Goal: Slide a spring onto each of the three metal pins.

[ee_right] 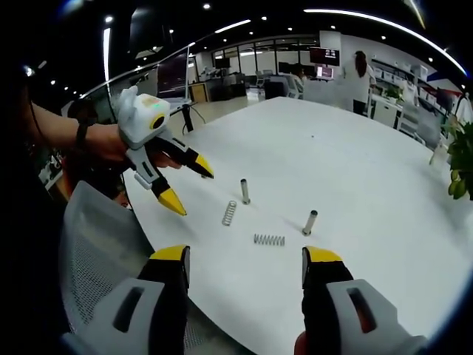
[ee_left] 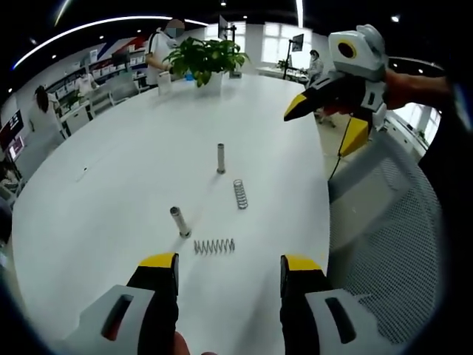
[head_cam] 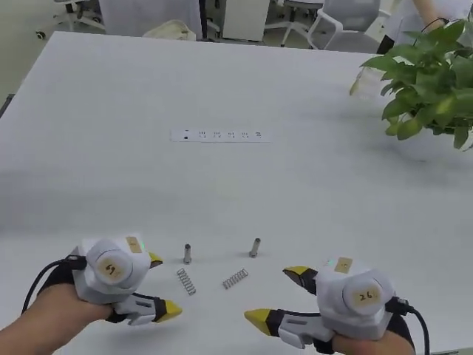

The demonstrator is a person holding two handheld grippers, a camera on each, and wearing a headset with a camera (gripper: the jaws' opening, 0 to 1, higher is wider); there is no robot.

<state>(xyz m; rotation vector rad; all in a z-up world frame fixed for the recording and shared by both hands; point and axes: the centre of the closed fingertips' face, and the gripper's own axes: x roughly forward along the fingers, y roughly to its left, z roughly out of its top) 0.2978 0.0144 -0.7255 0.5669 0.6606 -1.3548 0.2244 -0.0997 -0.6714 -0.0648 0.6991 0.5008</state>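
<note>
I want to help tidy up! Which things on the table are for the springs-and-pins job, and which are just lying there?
For the job: left pin, right pin, left spring, right spring, left gripper, right gripper.
Just lying about: power strip, plant.

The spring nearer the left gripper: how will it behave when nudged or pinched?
The spring is a thin open coil lying on its side on the smooth table, so a nudge would probably roll or skid it. It looks light, and would likely flex or squash if pinched end to end.
</note>
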